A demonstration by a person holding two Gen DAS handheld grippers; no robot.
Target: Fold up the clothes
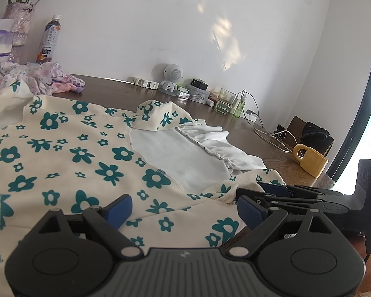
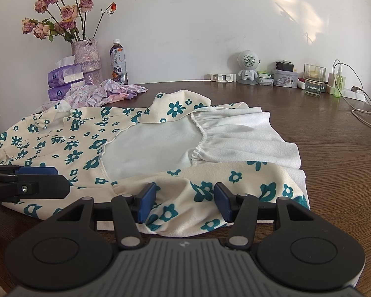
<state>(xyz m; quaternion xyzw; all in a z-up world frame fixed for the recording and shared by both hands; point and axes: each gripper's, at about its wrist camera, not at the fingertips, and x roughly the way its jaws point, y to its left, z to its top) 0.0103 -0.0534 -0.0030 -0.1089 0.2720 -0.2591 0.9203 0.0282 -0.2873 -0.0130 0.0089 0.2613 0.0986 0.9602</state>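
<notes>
Dress (image 2: 61, 146) with teal flowers is spread flat on the brown table (image 2: 334, 160), cream body to the left, white lining and ruffle (image 2: 247, 133) showing toward the right, near hem bunched up at the front edge. Going left to right: the left claw (image 1: 184, 209) sits wide apart over the flowered body, nothing between its pads, fabric just lying under it. Next over, the right claw (image 2: 185, 201) is also spread, straddling a raised fold of the hem but not pinching it yet as far as I can see. Risk from here imo: the cloth is soft and doubled, so closing on that hump could grab only the top layer and the fold goes crooked, or the ruffle drags along and rumples. Also the yellow mug (image 1: 310, 159) sits near the right table edge by the cables (image 1: 269, 133), so a wide sweep with the hem could knock it.
</notes>
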